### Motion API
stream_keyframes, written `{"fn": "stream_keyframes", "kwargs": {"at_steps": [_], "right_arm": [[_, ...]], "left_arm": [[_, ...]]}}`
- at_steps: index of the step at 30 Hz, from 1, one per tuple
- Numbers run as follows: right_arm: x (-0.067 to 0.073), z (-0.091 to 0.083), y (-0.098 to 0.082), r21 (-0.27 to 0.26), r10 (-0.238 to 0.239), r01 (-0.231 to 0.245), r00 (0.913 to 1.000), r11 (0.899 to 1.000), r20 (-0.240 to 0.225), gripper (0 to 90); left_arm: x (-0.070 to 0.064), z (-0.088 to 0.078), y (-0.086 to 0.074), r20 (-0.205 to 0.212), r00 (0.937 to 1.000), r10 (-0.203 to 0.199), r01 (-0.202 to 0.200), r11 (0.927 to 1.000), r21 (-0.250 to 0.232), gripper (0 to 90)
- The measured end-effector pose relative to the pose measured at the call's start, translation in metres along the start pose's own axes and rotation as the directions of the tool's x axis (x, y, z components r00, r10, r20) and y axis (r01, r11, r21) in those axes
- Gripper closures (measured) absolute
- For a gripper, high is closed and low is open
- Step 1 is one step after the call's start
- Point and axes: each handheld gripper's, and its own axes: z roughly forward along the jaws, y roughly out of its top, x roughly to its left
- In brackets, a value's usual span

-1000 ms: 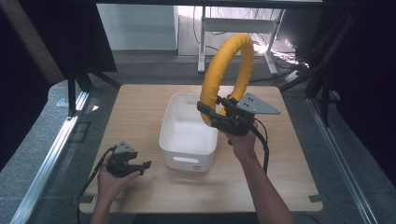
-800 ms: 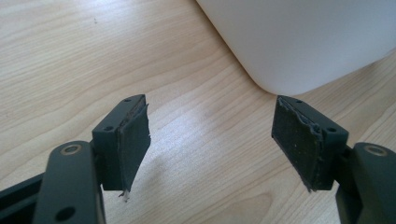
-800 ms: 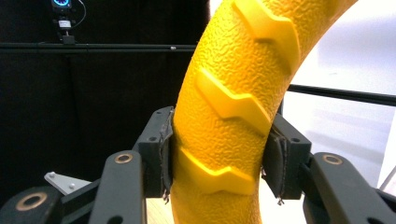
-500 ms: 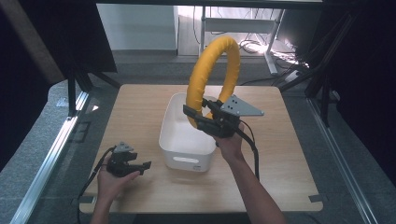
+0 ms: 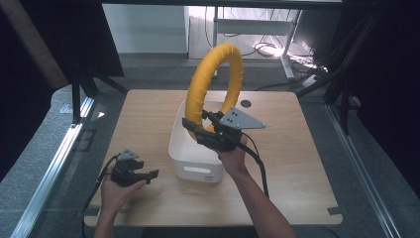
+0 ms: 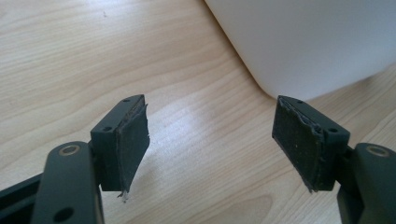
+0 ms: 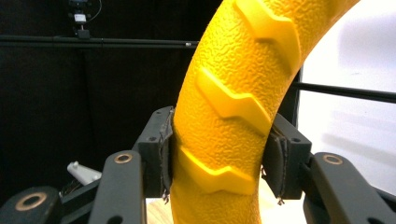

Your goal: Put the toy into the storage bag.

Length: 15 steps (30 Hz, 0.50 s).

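High view: my right gripper (image 5: 198,130) clamps the yellow ring (image 5: 213,84), upright above the white bin (image 5: 190,156) (lifted, not yet set down); my left gripper (image 5: 148,173) rests wide and empty on the table (image 5: 297,163).

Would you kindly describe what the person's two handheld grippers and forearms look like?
Both the left gripper and the right gripper are black, each with two jaws faced with frayed dark pads and round screw heads. A black cable trails from each. The right carries a grey three-cornered plate. The forearms are bare, without sleeves.

A lab – black curtains (image 5: 44,44), cables (image 5: 270,48) and a wooden table (image 5: 148,114).
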Motion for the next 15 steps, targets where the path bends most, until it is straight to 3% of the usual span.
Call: {"fn": "stream_keyframes", "kwargs": {"at_steps": [7,15], "right_arm": [[0.008,0.010,-0.010,0.018,-0.009,0.009,1.0000,1.000,-0.005,50.1],[0.012,0.018,-0.017,0.031,-0.002,0.003,0.9998,1.000,-0.018,50.0]], "left_arm": [[0.002,-0.016,0.024,0.001,1.0000,-0.007,0.007,0.9994,-0.034,27.5],[-0.002,-0.021,0.038,0.024,0.9993,0.028,-0.028,0.9994,-0.021,27.5]]}}
